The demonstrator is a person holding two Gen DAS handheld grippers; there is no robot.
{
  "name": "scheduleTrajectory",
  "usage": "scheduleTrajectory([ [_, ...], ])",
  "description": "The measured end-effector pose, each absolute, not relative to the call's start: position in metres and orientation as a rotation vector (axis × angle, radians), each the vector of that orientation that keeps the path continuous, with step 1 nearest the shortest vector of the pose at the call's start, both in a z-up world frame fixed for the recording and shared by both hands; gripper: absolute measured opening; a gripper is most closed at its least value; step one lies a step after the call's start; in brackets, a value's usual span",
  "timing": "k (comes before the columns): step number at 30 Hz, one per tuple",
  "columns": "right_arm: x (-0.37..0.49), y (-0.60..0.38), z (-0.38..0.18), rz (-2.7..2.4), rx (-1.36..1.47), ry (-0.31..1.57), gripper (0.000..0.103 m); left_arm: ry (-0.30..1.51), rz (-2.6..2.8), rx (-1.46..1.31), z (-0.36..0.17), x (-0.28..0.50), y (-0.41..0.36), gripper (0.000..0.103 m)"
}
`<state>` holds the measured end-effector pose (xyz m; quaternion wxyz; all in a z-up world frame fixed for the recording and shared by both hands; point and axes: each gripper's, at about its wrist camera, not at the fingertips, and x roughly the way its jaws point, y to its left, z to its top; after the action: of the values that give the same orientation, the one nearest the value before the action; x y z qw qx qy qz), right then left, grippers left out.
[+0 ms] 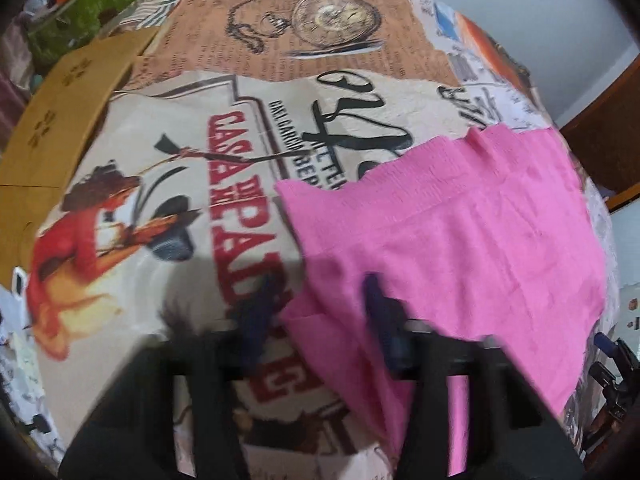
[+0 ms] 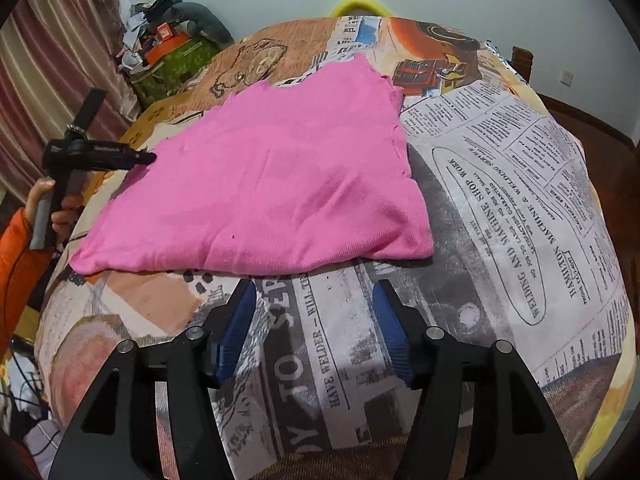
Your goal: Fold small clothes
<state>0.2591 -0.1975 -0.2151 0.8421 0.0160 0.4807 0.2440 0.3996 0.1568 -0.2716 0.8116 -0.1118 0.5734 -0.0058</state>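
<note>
Pink garment [image 2: 264, 184] lies flat on the printed surface [image 2: 500, 208], fold pending.
Left gripper [image 1: 320, 304]: fingers apart, straddling the garment's near left edge, view blurred. Right gripper [image 2: 316, 328]: fingers apart, empty, just short of the near hem. Advise pinching both near corners evenly and lifting together to keep the fold square.

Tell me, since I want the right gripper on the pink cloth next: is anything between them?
Nothing visible. The right gripper is open just short of the cloth's near edge, with only bare printed bedspread between. The left gripper is at the cloth's left side, out of that path.
</note>
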Motion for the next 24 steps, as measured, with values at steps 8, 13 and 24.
scheduleTrajectory([
  [8,0.26,-0.199,-0.216,0.508,0.079,1.017,0.057,1.185,0.034,-0.224,-0.263,0.373,0.152,0.007],
  [13,0.258,-0.198,-0.213,0.525,0.092,1.011,0.057,1.206,0.049,-0.226,-0.262,0.338,0.156,0.007],
  [24,0.249,-0.195,-0.205,0.546,0.112,1.01,0.057,1.246,0.036,-0.248,-0.259,0.25,0.139,0.007],
])
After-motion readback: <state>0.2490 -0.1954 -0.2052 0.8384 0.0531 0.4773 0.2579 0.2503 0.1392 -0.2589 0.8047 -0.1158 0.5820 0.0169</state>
